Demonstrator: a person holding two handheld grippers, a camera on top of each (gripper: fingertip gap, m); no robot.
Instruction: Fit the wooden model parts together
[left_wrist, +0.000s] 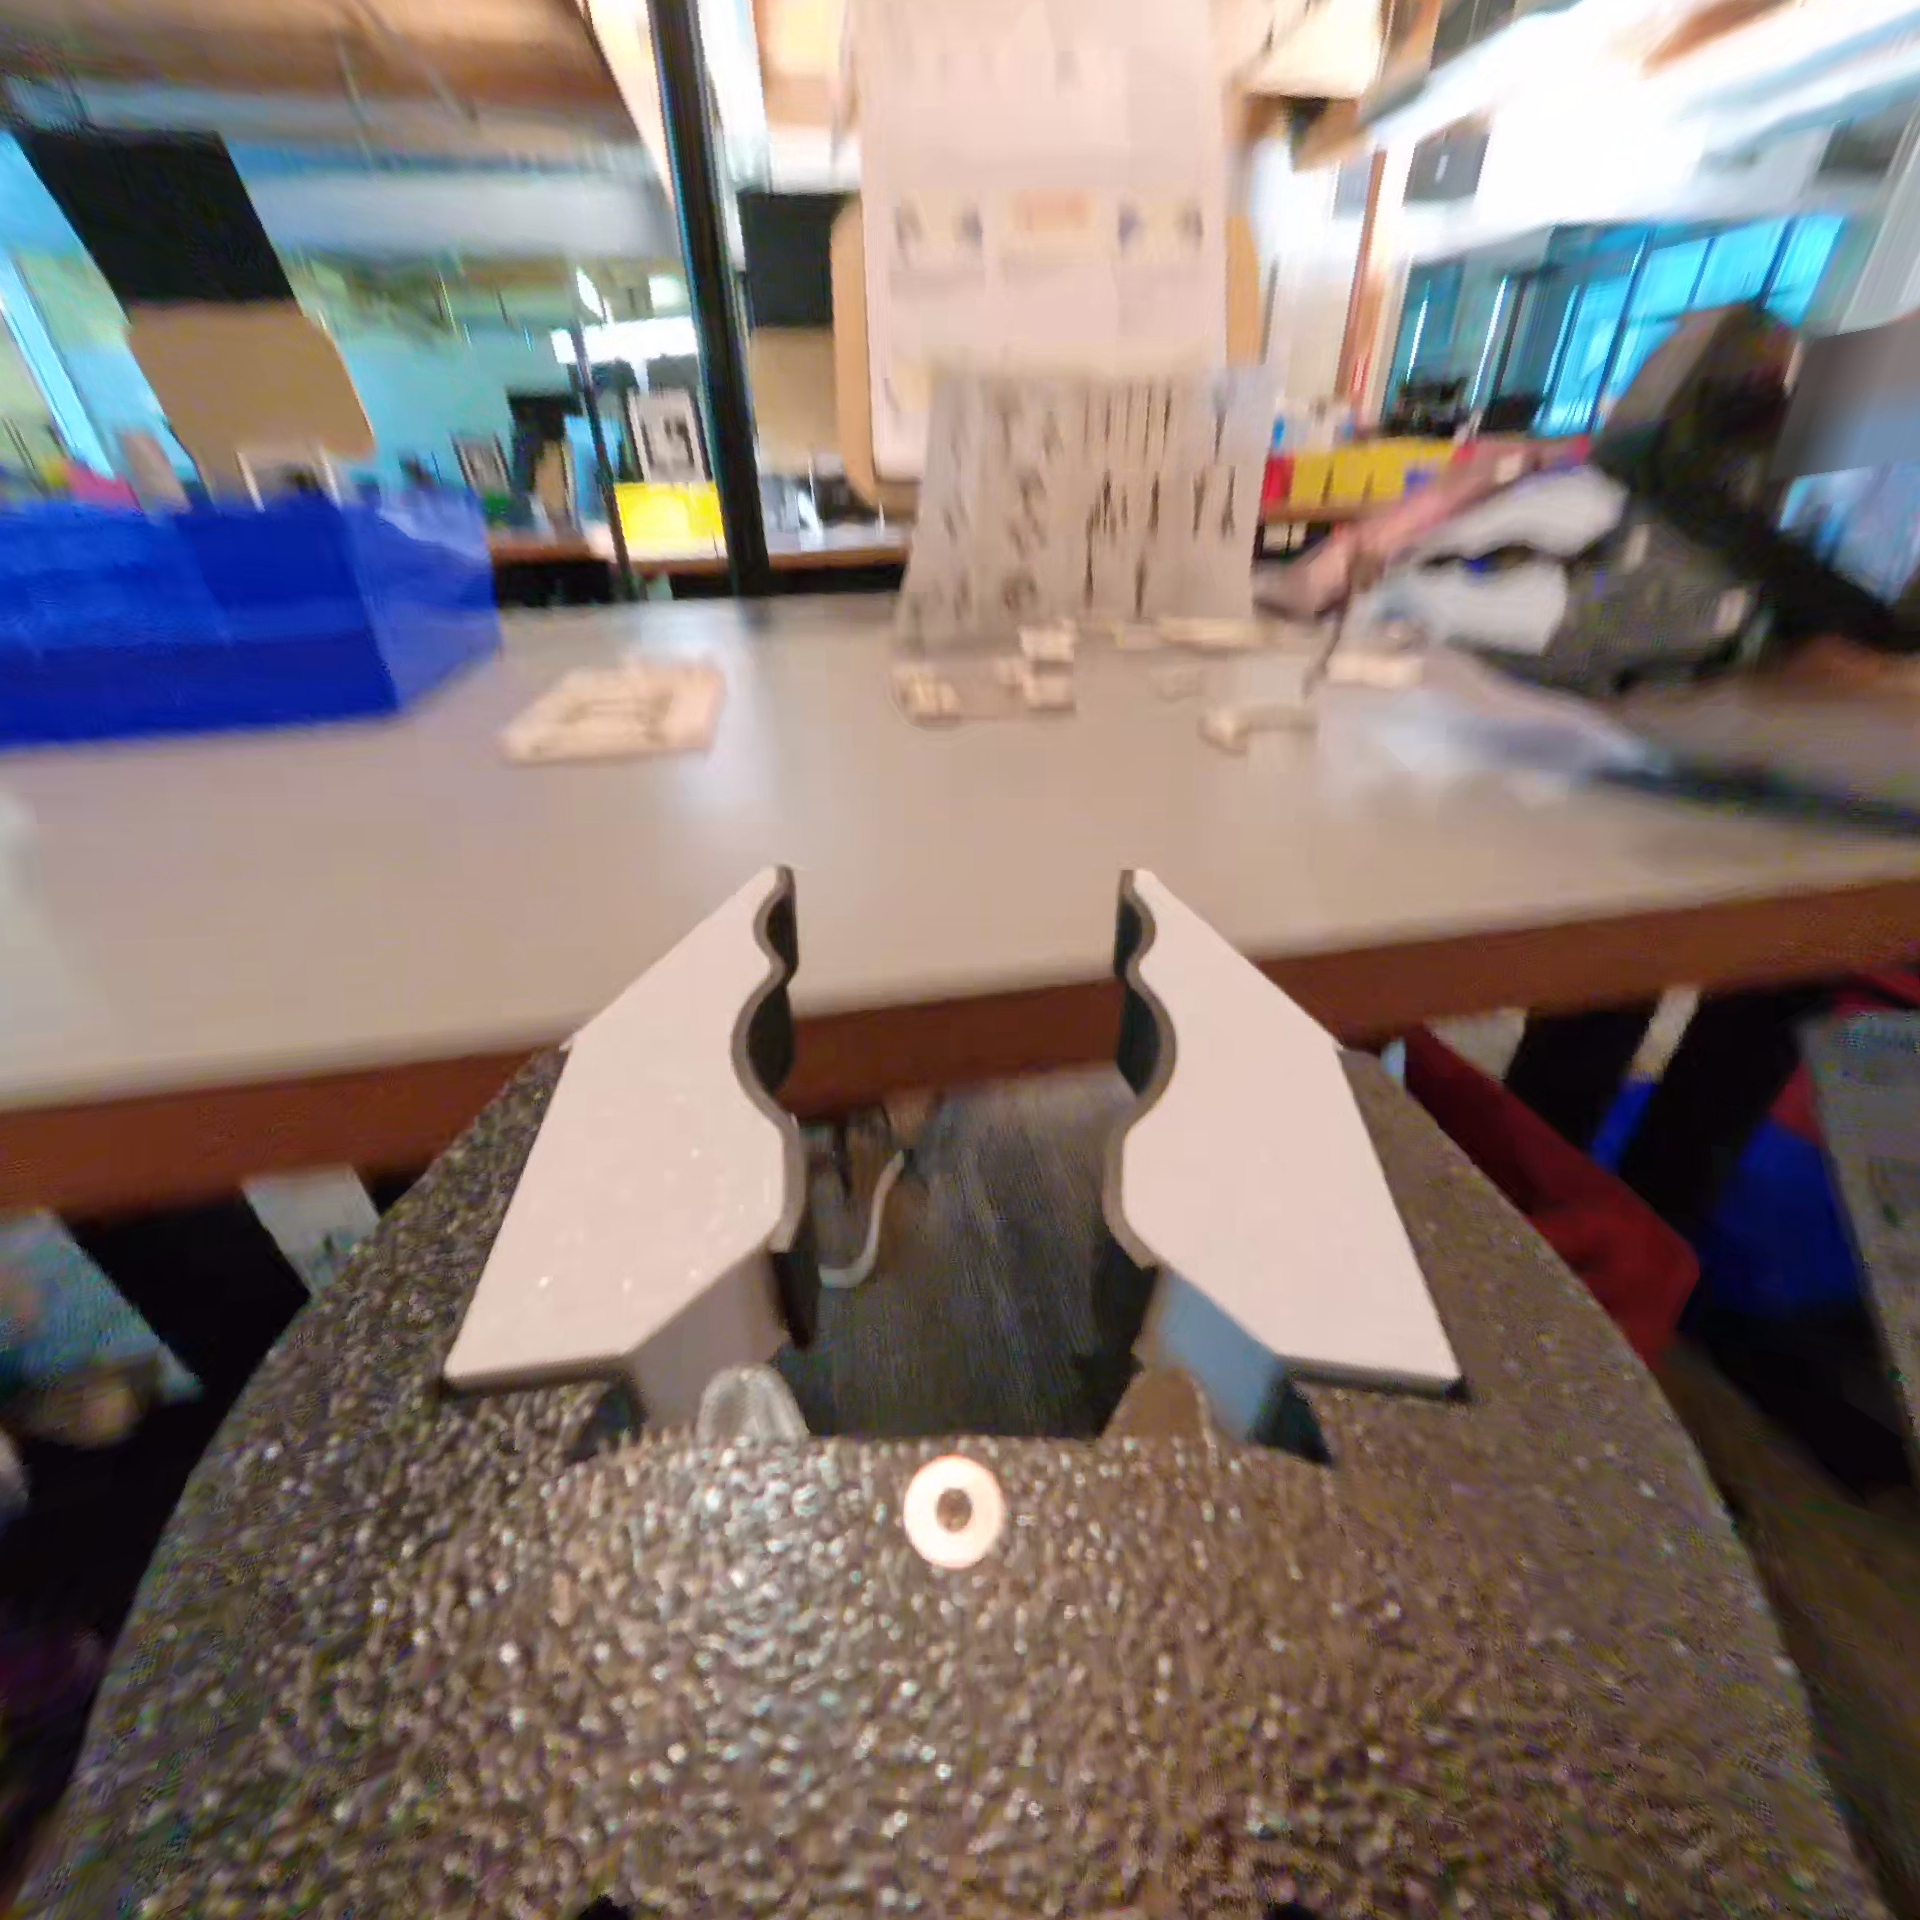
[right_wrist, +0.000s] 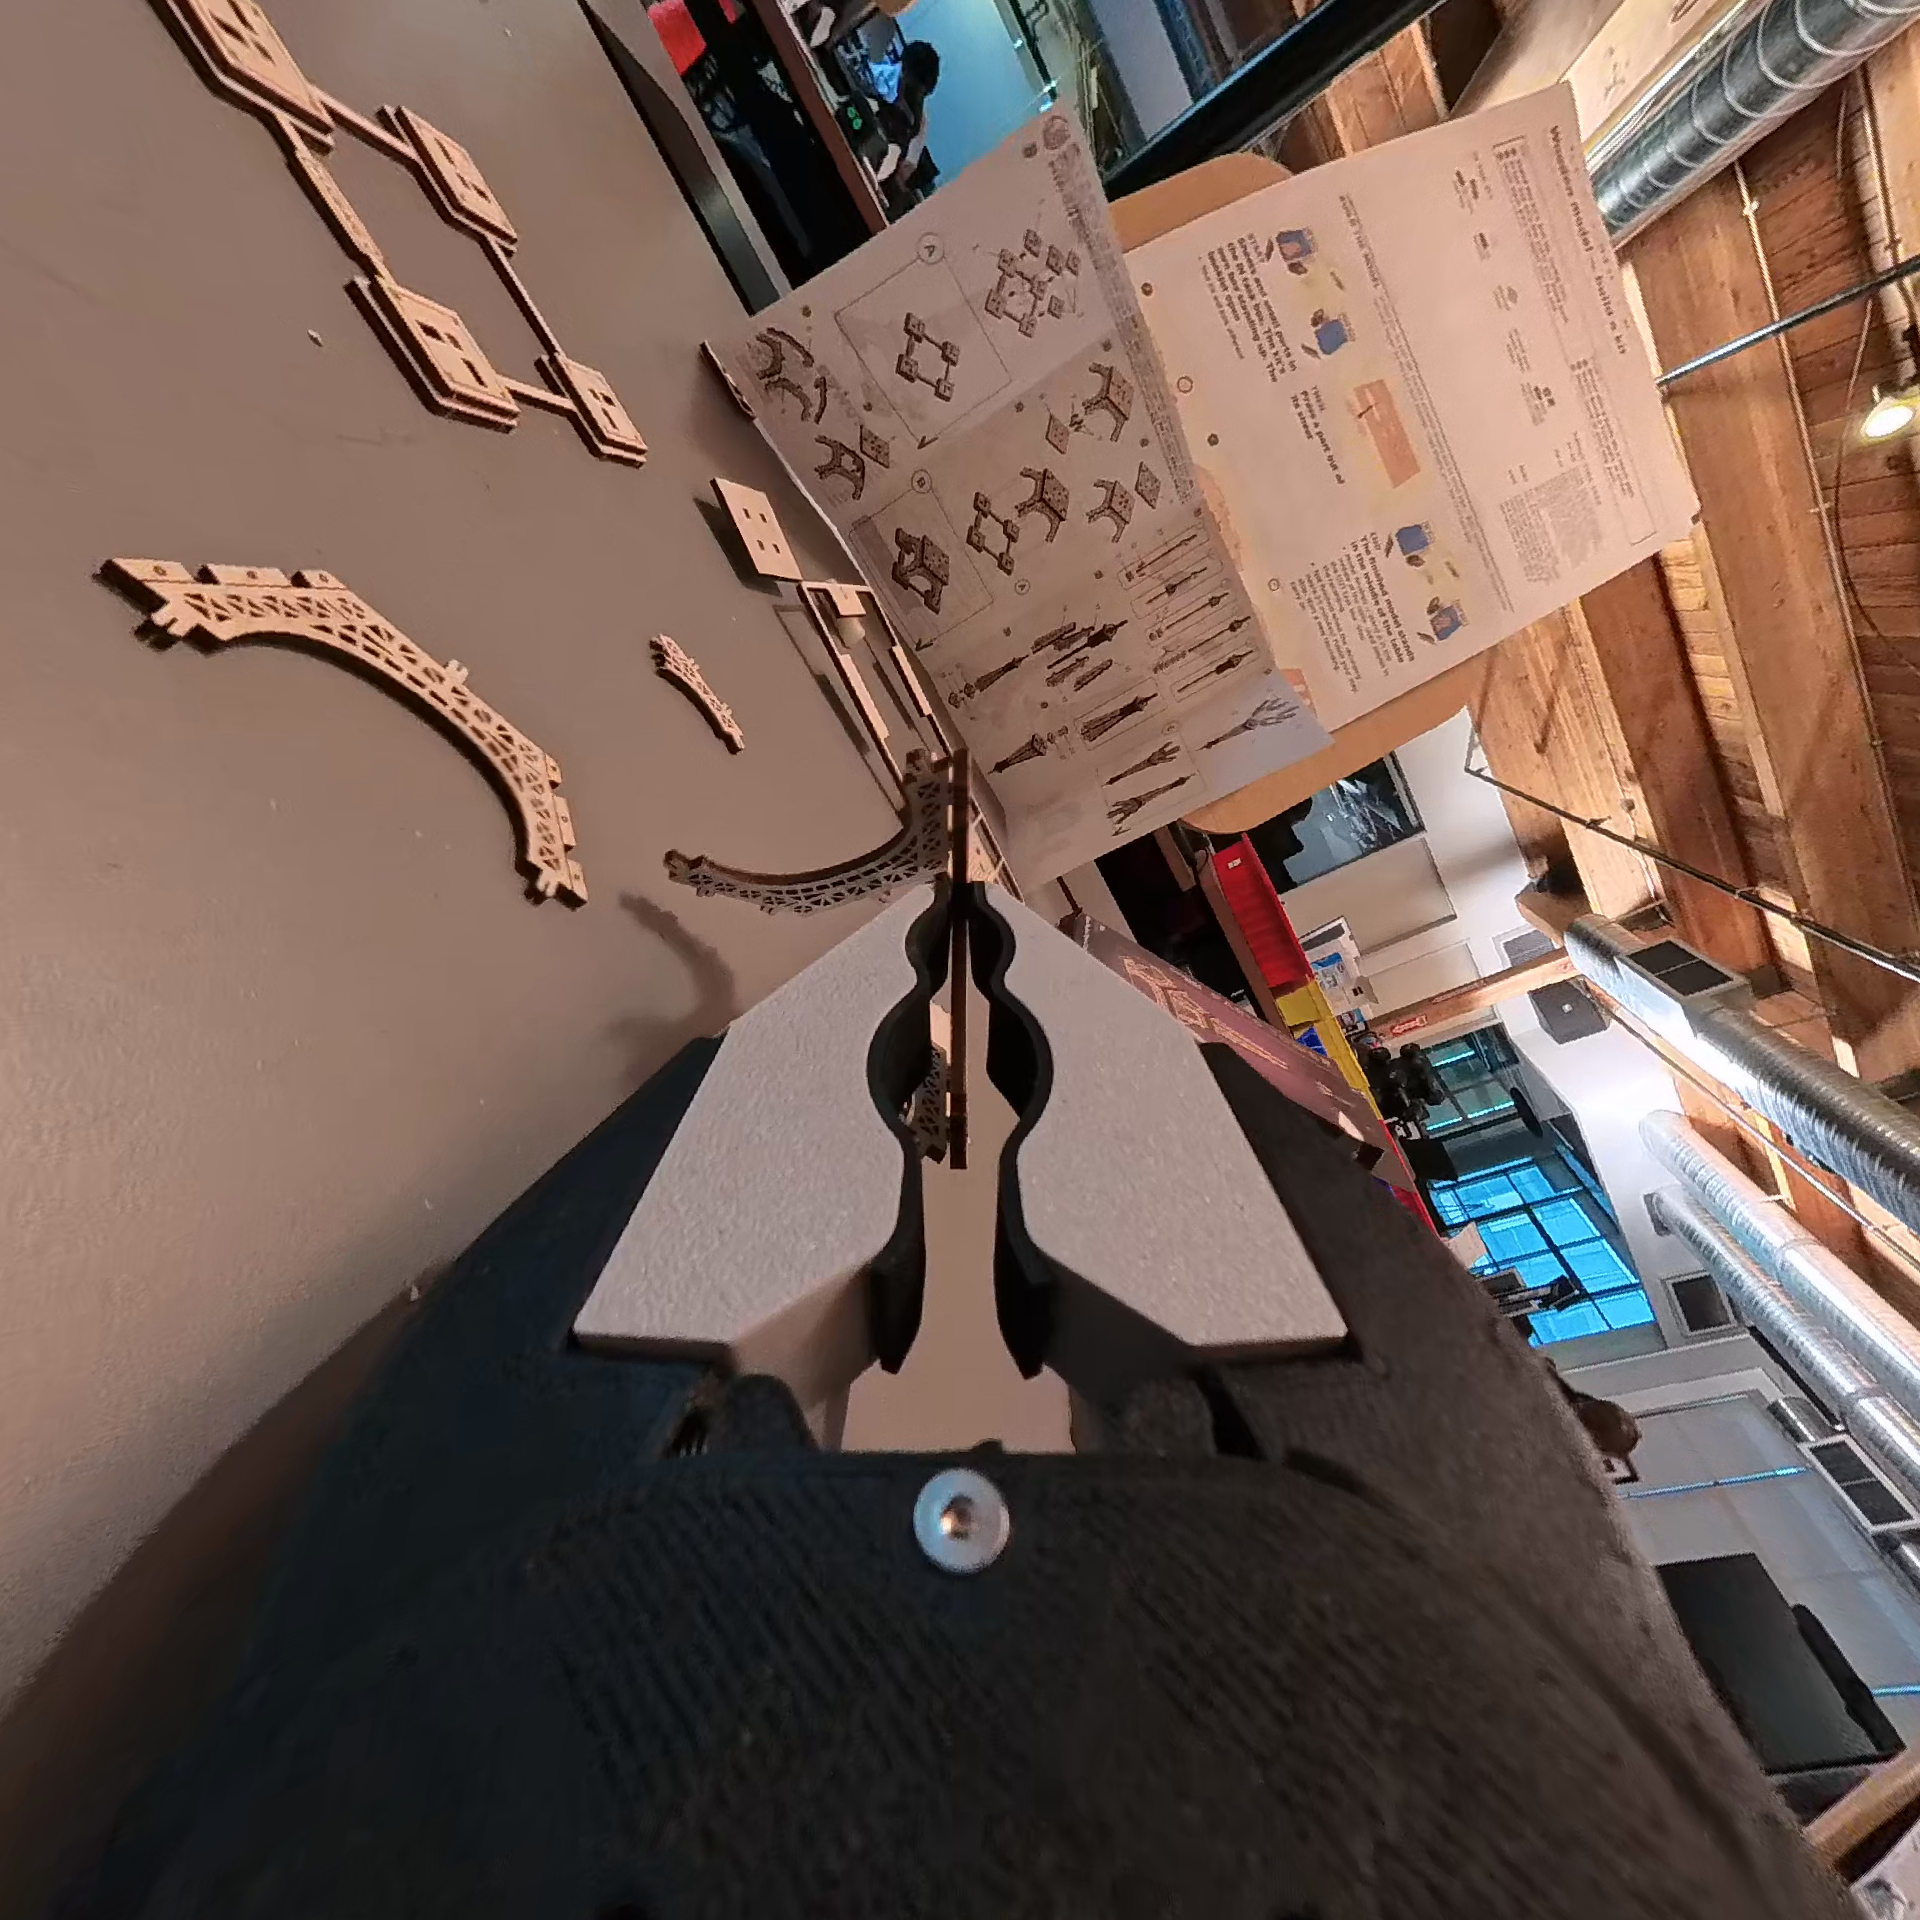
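Observation:
My right gripper (right_wrist: 961, 902) is rolled sideways and shut on a curved wooden lattice arch (right_wrist: 831, 878), held edge-on above the grey table (right_wrist: 260, 935). On the table lie a second lattice arch (right_wrist: 395, 675), a square base frame with corner pads (right_wrist: 416, 260), a small curved piece (right_wrist: 698, 691) and a small square plate (right_wrist: 756, 525). My left gripper (left_wrist: 956, 894) is open and empty, off the near table edge (left_wrist: 623, 1049), far from the blurred wooden parts (left_wrist: 613, 712).
Instruction sheets (right_wrist: 1039, 520) stand upright at the back of the table, blurred in the left wrist view (left_wrist: 1039, 260). A blue bin (left_wrist: 229, 613) sits at the far left and a pile of cloth and a bag (left_wrist: 1610, 582) at the far right. Spacing between my two grippers at the tips: around 35 cm.

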